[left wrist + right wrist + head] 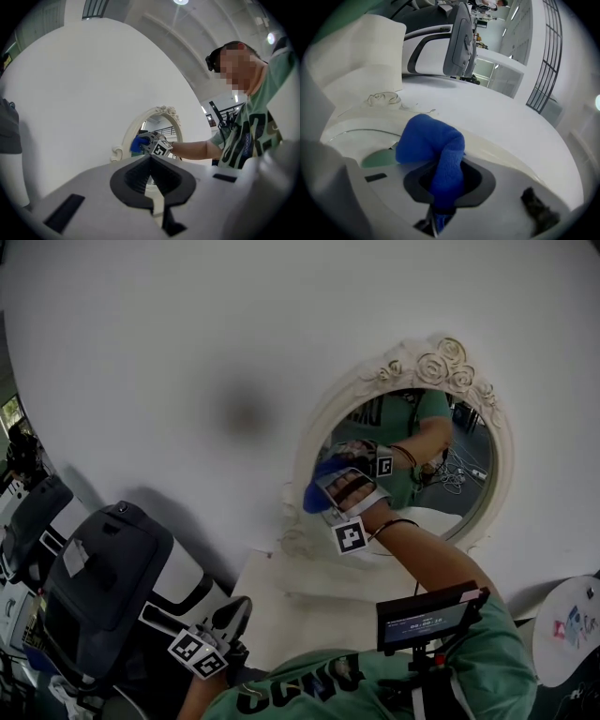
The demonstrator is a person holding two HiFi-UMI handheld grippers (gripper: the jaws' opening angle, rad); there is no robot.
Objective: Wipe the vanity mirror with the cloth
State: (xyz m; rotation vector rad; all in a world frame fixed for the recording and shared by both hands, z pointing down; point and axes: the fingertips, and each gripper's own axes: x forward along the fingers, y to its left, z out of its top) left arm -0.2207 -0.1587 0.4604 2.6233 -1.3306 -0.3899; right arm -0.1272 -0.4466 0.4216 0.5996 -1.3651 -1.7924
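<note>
Right gripper (336, 488) had its jaws clamped on the blue cloth (433, 147), the wad bunched at the left edge of the oval mirror (464, 488) inside its ornate cream frame (441, 362). Left gripper (152, 177) hung low, well apart from the mirror, jaws together on nothing.

The cloth (433, 150) looks fuzzy knit, the mirror (461, 486) glossy, its frame (441, 357) matt.

Head view: from above, steeply down onto the vanity mirror (459, 488). Left gripper view: low, farther back, facing that same mirror. Right gripper view: close up against its rim.
</note>
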